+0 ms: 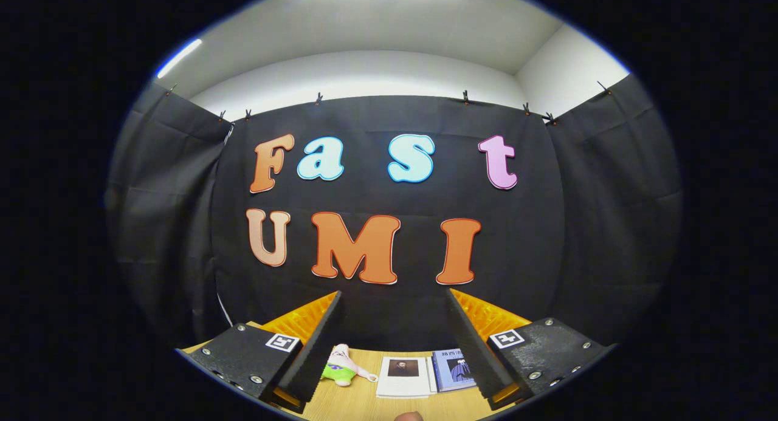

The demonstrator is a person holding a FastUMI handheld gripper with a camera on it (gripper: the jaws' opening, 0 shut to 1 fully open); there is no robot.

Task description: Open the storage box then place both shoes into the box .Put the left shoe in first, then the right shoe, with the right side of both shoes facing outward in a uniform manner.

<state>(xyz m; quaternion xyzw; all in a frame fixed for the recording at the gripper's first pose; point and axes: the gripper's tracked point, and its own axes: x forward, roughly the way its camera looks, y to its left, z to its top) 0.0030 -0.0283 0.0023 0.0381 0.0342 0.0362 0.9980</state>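
Tongs spread wide, gripping nothing, aimed high at the booth wall. Along the tabletop far edge, between the fingers: a plush toy, a white booklet, a blue booklet. Whereabouts of storage box and shoes impossible to tell, progress likewise.

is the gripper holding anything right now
No, the gripper is open, its fingers spread wide with only the wooden table, a plush toy and two books beyond them.
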